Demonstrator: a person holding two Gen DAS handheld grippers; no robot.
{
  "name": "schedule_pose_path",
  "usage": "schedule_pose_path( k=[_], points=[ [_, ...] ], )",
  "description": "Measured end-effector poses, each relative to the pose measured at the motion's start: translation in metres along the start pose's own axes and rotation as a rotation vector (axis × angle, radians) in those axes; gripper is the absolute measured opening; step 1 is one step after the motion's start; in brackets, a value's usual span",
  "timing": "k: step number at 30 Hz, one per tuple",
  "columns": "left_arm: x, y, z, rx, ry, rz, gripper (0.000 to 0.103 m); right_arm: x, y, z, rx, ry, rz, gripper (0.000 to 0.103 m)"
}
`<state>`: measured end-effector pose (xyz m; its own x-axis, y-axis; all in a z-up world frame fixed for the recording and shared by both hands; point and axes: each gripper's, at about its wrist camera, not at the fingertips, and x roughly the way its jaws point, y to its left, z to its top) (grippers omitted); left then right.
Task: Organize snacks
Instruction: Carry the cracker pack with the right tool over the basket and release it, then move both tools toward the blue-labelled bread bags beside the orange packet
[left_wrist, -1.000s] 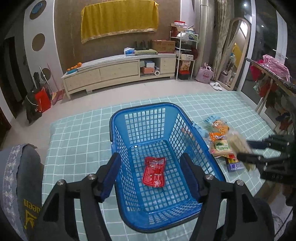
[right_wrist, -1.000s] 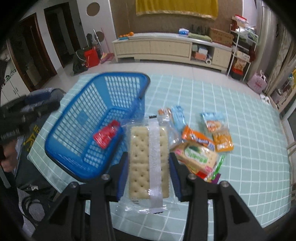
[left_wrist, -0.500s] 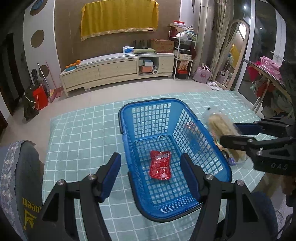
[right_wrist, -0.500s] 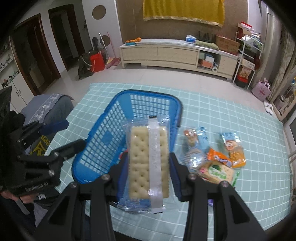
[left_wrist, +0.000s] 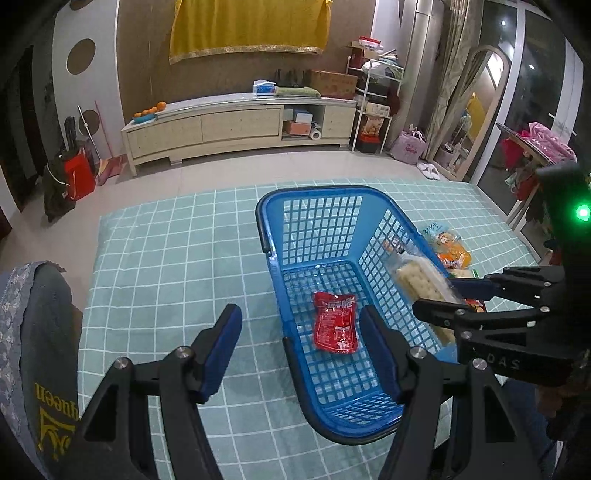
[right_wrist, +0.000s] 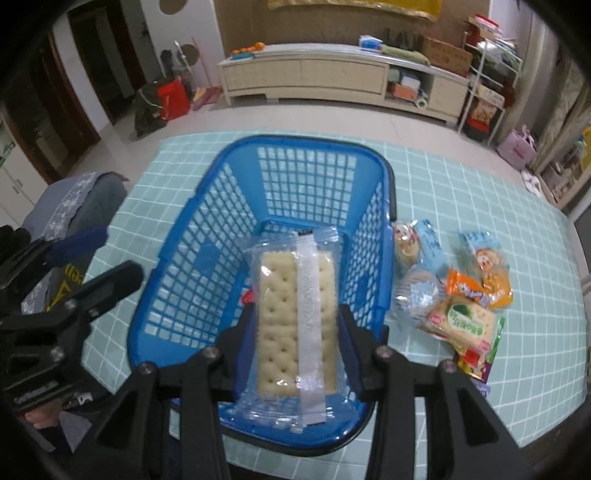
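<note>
I see the basket (right_wrist: 236, 236) on the tablecloth (right_wrist: 480, 192), one packet (left_wrist: 335, 322) lying in it. Cracker pack (right_wrist: 297, 317) above the basket's near end. Snack pile (right_wrist: 454, 291) just right of the basket. Cabinet (right_wrist: 332, 74) behind, across the floor.

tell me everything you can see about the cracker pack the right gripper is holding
The cracker pack is a clear plastic wrapper around pale, rectangular, dimpled crackers, with a white crimped seam strip running down its middle. The right gripper is shut on it, one finger on each long side. It is held roughly level, lengthwise along the fingers, above the inside of the blue basket, not touching it. The left wrist view shows it just inside the basket's right wall.
</note>
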<state>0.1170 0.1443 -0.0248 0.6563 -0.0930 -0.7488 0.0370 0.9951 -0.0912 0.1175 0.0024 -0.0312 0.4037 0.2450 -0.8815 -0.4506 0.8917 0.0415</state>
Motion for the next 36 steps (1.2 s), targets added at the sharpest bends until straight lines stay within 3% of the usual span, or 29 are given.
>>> schedule_pose_path(
  k=[4,6,8,18,29,31,36],
  points=[
    [0.001,-0.001,-0.001,0.007,0.009,0.008,0.064,0.000,-0.006,-0.003,0.044,-0.008,-0.010,0.055],
    [0.002,-0.001,-0.002,0.002,0.016,0.007,0.064,-0.003,-0.007,-0.005,0.041,-0.017,-0.022,0.075],
    [0.000,-0.003,-0.002,0.002,0.014,0.012,0.064,-0.009,-0.010,-0.007,0.042,-0.039,-0.035,0.084],
    [-0.005,-0.020,-0.002,-0.006,0.018,0.006,0.064,-0.029,-0.037,-0.019,0.061,-0.039,-0.027,0.085],
    [-0.014,-0.070,0.006,0.048,0.025,-0.022,0.064,-0.072,-0.080,-0.031,0.095,-0.078,-0.013,0.085],
    [-0.017,-0.084,0.008,0.057,0.024,-0.032,0.071,-0.080,-0.089,-0.034,0.099,-0.086,-0.014,0.085],
    [-0.018,-0.113,0.015,0.092,0.016,-0.038,0.072,-0.093,-0.113,-0.038,0.110,-0.094,-0.023,0.085]
  ],
)
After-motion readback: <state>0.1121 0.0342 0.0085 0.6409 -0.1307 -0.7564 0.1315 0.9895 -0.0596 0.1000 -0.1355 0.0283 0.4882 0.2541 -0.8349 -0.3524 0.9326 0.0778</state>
